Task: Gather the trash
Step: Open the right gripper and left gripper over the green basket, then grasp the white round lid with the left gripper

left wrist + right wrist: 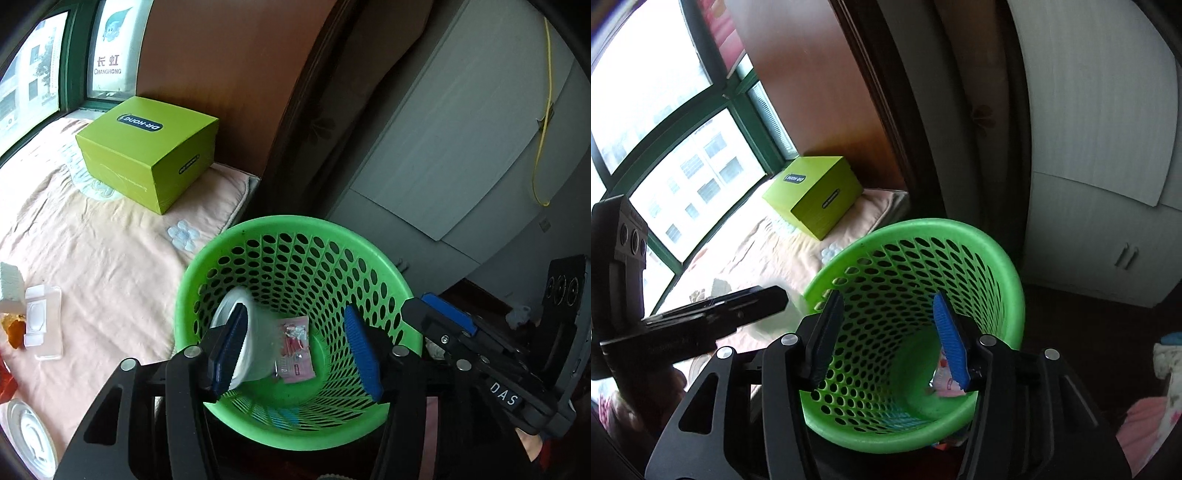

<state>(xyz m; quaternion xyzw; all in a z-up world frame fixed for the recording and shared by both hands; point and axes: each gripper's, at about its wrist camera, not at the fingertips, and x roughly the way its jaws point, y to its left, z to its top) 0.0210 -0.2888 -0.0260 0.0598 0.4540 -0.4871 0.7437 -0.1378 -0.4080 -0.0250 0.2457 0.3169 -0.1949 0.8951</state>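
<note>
Both grippers are being held above one green perforated basket, pointed down into its mouth. The left gripper is being kept over the near rim with its jaws released — nothing is being gripped between the blue pads. The right gripper is likewise being held with jaws spread and nothing between them; in the left wrist view its black body is being seen just right of the basket, and in the right wrist view the left gripper's body is being shown to the left.

Two pieces of trash are being seen inside the basket: a clear plastic cup lying on its side against the left wall, and a pink sachet resting on the bottom, just beside the cup.

On the peach bedcover, left of the basket, more items are being left uncollected — one clear plastic package, one white foam block, one orange scrap and one white round lid at the near left edge. One lime-green box is being seen at the far end, near the window.
</note>
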